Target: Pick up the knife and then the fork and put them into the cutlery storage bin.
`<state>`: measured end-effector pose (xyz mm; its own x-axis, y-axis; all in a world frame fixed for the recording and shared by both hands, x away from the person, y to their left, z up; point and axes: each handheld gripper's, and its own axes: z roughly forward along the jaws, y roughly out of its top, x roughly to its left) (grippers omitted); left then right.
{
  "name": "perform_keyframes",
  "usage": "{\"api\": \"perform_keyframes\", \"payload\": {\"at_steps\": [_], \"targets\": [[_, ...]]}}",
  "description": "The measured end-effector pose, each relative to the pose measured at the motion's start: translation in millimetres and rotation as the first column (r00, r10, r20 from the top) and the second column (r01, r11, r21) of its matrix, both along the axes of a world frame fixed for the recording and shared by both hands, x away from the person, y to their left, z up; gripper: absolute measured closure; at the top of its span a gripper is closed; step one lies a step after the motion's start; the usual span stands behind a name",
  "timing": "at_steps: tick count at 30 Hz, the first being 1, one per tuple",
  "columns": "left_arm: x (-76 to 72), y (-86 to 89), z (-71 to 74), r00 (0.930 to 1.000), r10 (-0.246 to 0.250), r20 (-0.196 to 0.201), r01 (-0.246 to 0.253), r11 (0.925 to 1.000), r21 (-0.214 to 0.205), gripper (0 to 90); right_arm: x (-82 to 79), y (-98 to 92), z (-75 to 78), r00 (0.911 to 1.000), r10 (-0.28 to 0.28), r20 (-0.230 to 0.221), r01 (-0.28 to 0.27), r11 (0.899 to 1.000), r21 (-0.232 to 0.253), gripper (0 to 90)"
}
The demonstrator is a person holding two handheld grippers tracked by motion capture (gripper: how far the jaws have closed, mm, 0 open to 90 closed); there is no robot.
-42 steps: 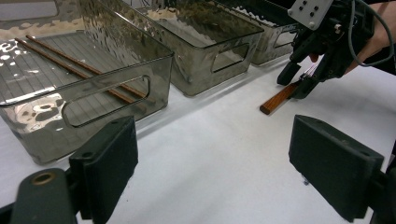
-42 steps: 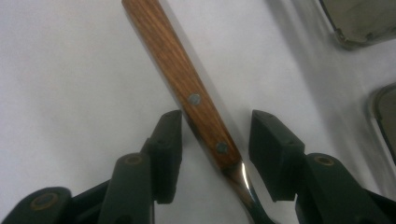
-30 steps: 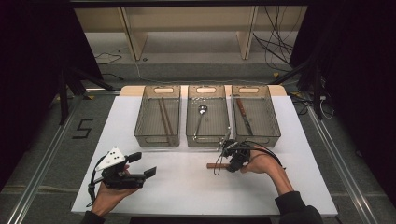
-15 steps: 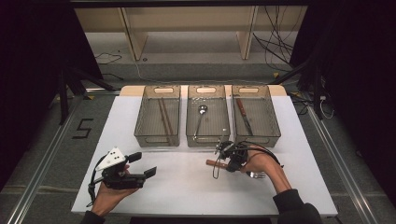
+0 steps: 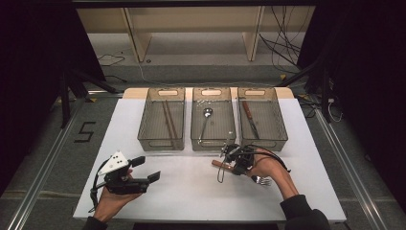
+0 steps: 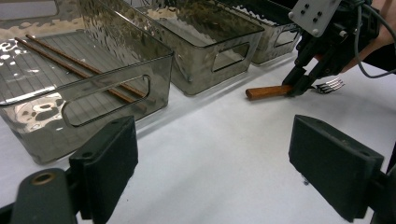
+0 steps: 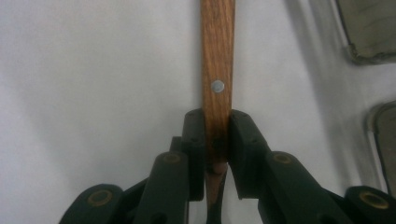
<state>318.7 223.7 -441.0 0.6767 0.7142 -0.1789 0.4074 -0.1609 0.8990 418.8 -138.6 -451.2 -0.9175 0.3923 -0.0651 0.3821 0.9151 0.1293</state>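
Right claw (image 7: pixel 216 140), jaws just closing, clamped on wooden fork handle (image 7: pixel 217 60), fork (image 5: pixel 239 171) flat on desk (image 5: pixel 191 191). Left claw (image 6: pixel 212 154) wide open, empty, beside chopstick bin (image 6: pixel 93 88).

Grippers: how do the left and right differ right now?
The left gripper has its jaws wide open with nothing between them; the right gripper has just closed on the fork, gripping its wooden handle. The left sits apart from the bins; the right works just before them. Both are hand-held over the white table.

left tool (image 5: pixel 146 168): jaws wide apart | right tool (image 7: pixel 216 133): jaws clamped, just closing
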Motion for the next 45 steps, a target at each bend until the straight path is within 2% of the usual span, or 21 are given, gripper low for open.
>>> {"api": "perform_keyframes", "payload": {"at_steps": [4,6,14,24,29,33,37,40,41,42,44,45], "targets": [[0.1,0.2,-0.1,1.0000,0.002,-0.001,-0.002,1.0000,-0.002,15.3,0.0,-1.1,3.0,0.9996,-0.018,0.021,0.018,0.999,0.032,78.1],[0.0,0.0,0.1,1.0000,0.001,0.000,-0.001,1.0000,-0.001,15.3,-0.3,-1.3,4.9,0.9994,-0.027,0.022,0.026,0.999,0.027,78.1],[0.1,0.1,0.1,1.0000,0.002,0.000,-0.002,1.0000,-0.001,15.3,-0.1,-6.8,15.2,0.9980,-0.054,0.032,0.050,0.993,0.109,78.1],[0.0,-0.1,0.2,1.0000,0.001,0.000,-0.001,1.0000,0.001,15.3,1.5,-14.3,26.2,0.9944,-0.095,0.047,0.084,0.978,0.193,78.2],[0.1,0.1,0.3,1.0000,0.002,0.000,-0.002,1.0000,-0.001,15.3,2.4,-19.7,36.3,0.9895,-0.136,0.048,0.120,0.962,0.245,78.1],[0.0,0.1,0.4,1.0000,0.003,0.001,-0.003,1.0000,-0.001,15.3,4.7,-26.2,48.7,0.9828,-0.177,0.052,0.153,0.939,0.307,78.1],[0.1,0.8,0.6,1.0000,0.004,0.003,-0.004,1.0000,0.000,15.3,10.1,-34.7,61.9,0.9708,-0.231,0.066,0.190,0.908,0.373,78.1],[0.0,1.3,0.8,1.0000,0.006,0.006,-0.006,1.0000,-0.002,15.3,14.8,-41.4,71.2,0.9599,-0.272,0.067,0.221,0.881,0.418,78.0],[0.0,1.4,0.8,1.0000,0.006,0.006,-0.006,1.0000,-0.002,15.3,17.3,-44.7,75.3,0.9535,-0.292,0.074,0.232,0.867,0.440,78.1],[0.1,1.5,0.7,1.0000,0.007,0.007,-0.007,1.0000,-0.003,15.3,18.7,-46.5,77.8,0.9501,-0.303,0.075,0.238,0.859,0.453,78.1],[0.0,1.5,0.8,1.0000,0.007,0.007,-0.007,1.0000,-0.003,15.3,22.9,-52.7,85.5,0.9404,-0.331,0.076,0.254,0.833,0.492,78.1],[0.0,1.5,0.8,1.0000,0.007,0.007,-0.007,1.0000,-0.003,15.3,24.7,-55.2,88.7,0.9364,-0.342,0.079,0.259,0.824,0.504,78.0]]}}
